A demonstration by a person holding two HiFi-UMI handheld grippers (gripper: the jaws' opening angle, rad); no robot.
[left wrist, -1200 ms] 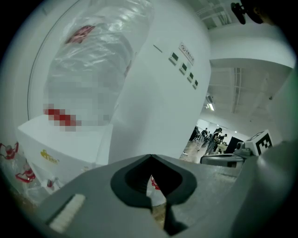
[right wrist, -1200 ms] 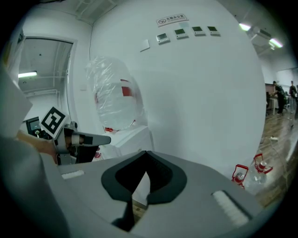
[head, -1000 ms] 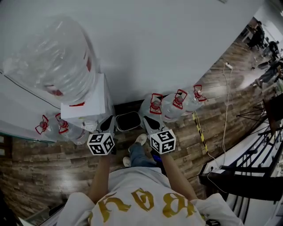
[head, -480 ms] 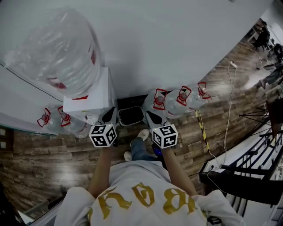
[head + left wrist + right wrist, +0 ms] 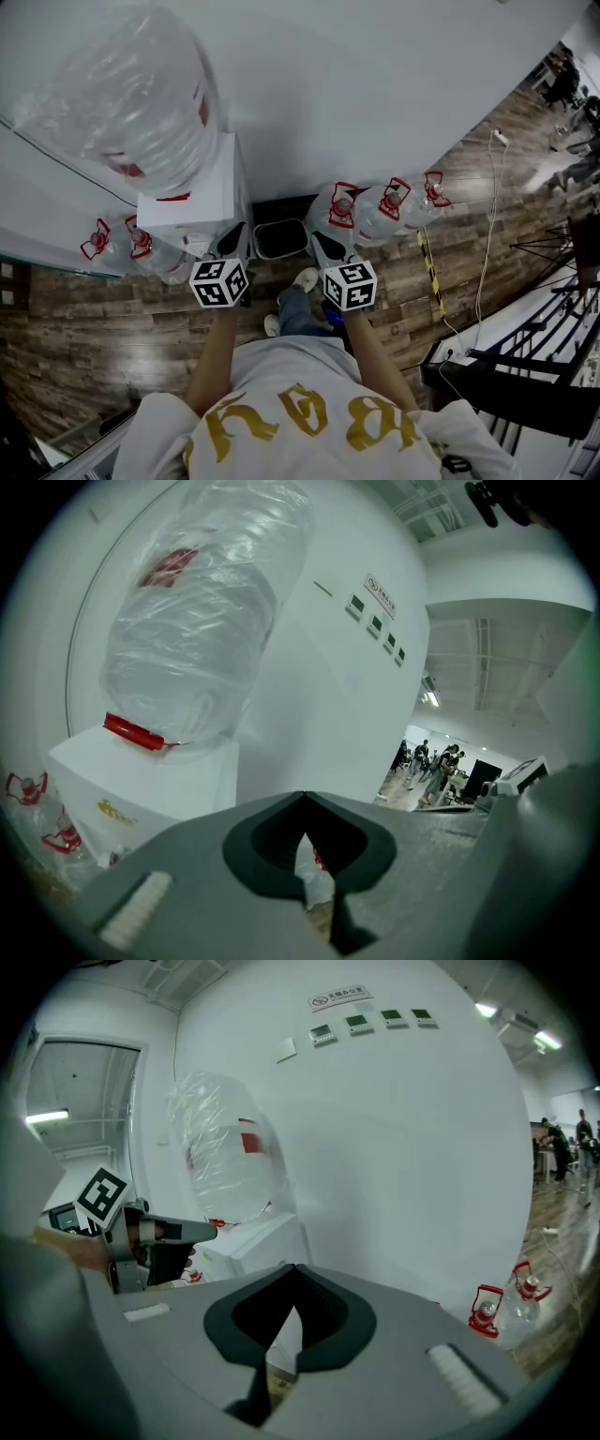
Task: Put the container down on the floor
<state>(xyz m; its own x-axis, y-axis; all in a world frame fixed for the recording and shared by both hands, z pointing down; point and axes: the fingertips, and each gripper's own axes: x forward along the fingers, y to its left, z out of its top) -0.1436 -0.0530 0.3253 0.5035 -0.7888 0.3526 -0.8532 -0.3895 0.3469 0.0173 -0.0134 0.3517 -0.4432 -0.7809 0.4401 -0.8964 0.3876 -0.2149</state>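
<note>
Before the curved white wall, a big plastic-wrapped water bottle sits upended on a white dispenser. Spare jugs with red handles line the wood-plank floor on either side.

The container, a dark bin with a pale rim, stands on the floor against the wall. It is between the dispenser and the jugs on the right, just ahead of my two grippers.

I hold the left gripper and the right gripper side by side above the floor, one at each flank of the bin and neither touching it. Each gripper view shows its jaws drawn together with nothing between them.

As I read it, the set-down step is finished, with the bin upright and released. The next move asks only that I draw both grippers back without nudging the bin or the nearest jug.
</note>
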